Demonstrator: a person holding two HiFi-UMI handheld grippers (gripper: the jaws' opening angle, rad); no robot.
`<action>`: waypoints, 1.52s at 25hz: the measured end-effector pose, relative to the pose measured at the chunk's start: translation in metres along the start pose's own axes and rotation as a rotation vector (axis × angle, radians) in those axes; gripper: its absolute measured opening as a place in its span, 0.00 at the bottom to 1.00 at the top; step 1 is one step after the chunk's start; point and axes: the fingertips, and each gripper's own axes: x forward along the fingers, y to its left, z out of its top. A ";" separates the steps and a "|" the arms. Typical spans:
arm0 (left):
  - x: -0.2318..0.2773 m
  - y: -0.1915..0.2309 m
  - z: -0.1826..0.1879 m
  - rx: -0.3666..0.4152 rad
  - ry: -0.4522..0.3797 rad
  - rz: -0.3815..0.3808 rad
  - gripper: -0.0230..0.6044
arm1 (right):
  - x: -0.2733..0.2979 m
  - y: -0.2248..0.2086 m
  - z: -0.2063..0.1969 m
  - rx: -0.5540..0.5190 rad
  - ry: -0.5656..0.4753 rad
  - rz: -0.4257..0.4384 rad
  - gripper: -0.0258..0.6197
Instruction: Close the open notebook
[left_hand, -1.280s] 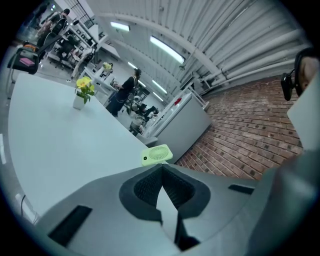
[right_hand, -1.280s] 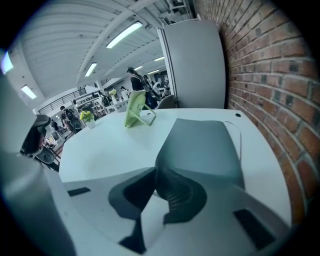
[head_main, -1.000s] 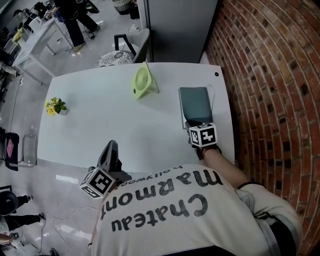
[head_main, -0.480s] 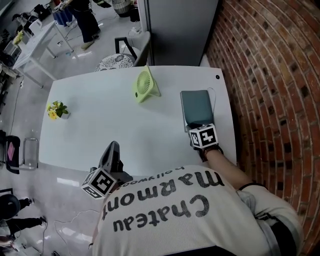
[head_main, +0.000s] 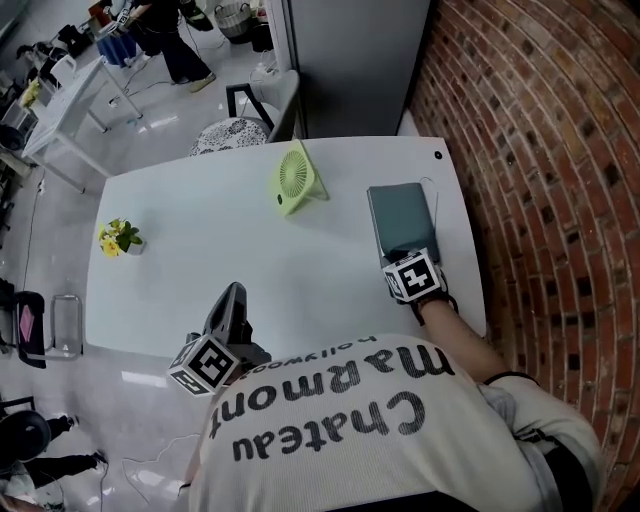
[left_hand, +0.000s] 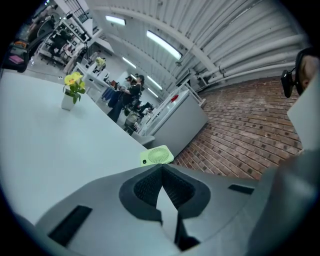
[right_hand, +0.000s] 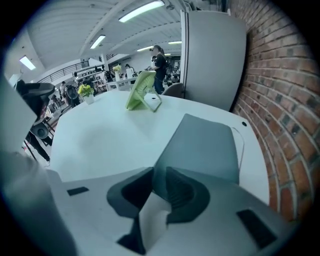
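Note:
The notebook (head_main: 402, 218), with a dark teal cover, lies flat and closed near the right edge of the white table (head_main: 250, 250). My right gripper (head_main: 400, 252) points down at its near edge. In the right gripper view the notebook (right_hand: 205, 145) has its near corner between the jaws of my right gripper (right_hand: 159, 172). These jaws have just been opening and stand slightly apart around the cover. My left gripper (head_main: 232, 295) hovers at the table's near edge, far left of the notebook. Seen in its own view, my left gripper (left_hand: 161, 167) is shut and empty.
A green desk fan (head_main: 293, 178) stands mid-table at the back. A small pot of yellow flowers (head_main: 118, 238) sits at the left edge. A thin white cord (head_main: 435, 200) runs beside the notebook. A brick wall (head_main: 540, 200) borders the right side, and a chair (head_main: 235, 130) stands behind the table.
The left gripper has crept a little toward the table. The right gripper stays at the notebook's near edge, its marker cube slightly rolled.

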 end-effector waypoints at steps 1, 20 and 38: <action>0.002 0.002 0.001 0.003 0.007 -0.007 0.04 | 0.000 0.000 0.001 0.000 0.008 -0.009 0.17; -0.006 0.022 -0.023 -0.036 0.070 -0.023 0.04 | -0.005 -0.001 0.004 0.254 -0.010 0.044 0.26; -0.055 -0.031 -0.084 -0.049 0.060 -0.018 0.04 | -0.052 0.018 -0.024 0.428 -0.167 0.166 0.22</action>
